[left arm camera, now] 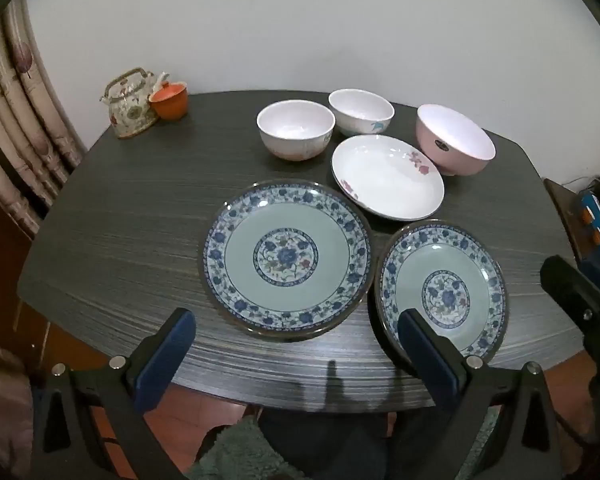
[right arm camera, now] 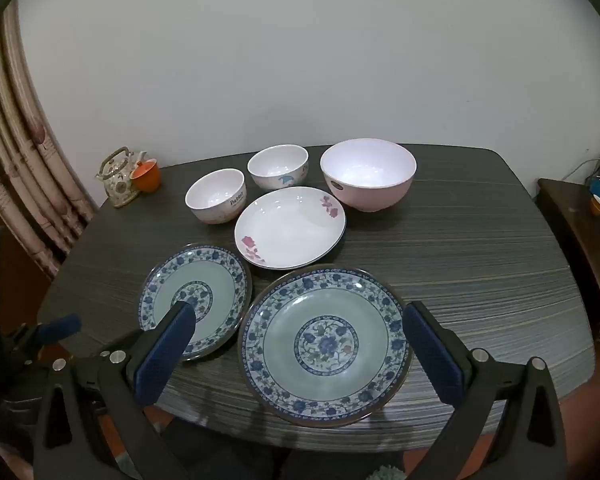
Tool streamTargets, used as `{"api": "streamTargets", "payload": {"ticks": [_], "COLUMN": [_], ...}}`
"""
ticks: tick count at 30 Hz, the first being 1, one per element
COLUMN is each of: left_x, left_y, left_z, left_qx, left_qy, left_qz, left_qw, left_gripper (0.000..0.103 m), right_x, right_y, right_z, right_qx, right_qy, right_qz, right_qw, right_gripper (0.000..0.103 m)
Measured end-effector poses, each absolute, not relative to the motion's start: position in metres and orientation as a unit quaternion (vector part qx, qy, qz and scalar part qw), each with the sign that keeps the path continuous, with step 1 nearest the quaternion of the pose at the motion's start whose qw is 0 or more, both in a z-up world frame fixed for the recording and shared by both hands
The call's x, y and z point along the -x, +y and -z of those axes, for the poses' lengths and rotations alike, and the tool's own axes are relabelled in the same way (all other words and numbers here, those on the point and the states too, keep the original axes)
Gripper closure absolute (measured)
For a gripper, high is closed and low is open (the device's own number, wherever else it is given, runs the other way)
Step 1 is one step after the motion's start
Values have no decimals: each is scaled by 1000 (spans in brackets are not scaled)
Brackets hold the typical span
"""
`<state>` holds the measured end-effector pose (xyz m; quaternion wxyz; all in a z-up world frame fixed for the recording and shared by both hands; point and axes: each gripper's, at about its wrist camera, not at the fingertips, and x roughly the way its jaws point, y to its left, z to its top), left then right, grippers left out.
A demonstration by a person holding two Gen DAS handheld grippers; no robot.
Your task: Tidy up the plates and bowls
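Two blue-patterned plates lie side by side at the table's near edge: the left plate (left arm camera: 286, 258) (right arm camera: 196, 300) and the right plate (left arm camera: 440, 292) (right arm camera: 324, 344). Behind them sits a white plate with pink flowers (left arm camera: 388, 178) (right arm camera: 290, 226). Along the back stand a white bowl (left arm camera: 296, 130) (right arm camera: 216, 196), a white bowl with a blue motif (left arm camera: 360, 116) (right arm camera: 278, 166) and a pink bowl (left arm camera: 456, 140) (right arm camera: 368, 174). My left gripper (left arm camera: 298, 356) hangs open before the left plate, holding nothing. My right gripper (right arm camera: 300, 356) hangs open above the right plate, clear of it.
A floral teapot (left arm camera: 130, 104) (right arm camera: 118, 178) and an orange lidded cup (left arm camera: 170, 100) (right arm camera: 146, 176) stand at the back left corner of the dark wood-grain table (left arm camera: 140, 240) (right arm camera: 480, 260). Curtains hang at the left, a side cabinet (right arm camera: 572, 232) stands at the right.
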<state>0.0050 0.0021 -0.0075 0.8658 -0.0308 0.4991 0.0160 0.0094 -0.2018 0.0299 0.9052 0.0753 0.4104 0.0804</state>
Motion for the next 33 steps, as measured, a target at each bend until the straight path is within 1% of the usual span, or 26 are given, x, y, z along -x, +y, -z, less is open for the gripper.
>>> {"api": "streamTargets", "payload": {"ticks": [2,11,21,33], "left_x": [0,-5,-6,-5], "left_y": [14,13,11,11], "left_z": [13,11,4,2], "left_qx": [51,10,4,-1], "left_qy": [497,496,487,481], "left_qz": [-8,-34,-16,-13], "left_qw": [866,868,873,876], "left_gripper": [0,0,0,0], "right_x": [-10,-3,-12,-9], "right_y": [-202,-198,-200,-195], "right_z": [-28,-26,-22,-26], "right_qx": [-69,-66,-73,-62], "right_qy": [414,418,432,429], "right_qz": [-80,-74,-64,-56], "right_qw": [904,903,897,899], "right_gripper": [1,1,1,1]}}
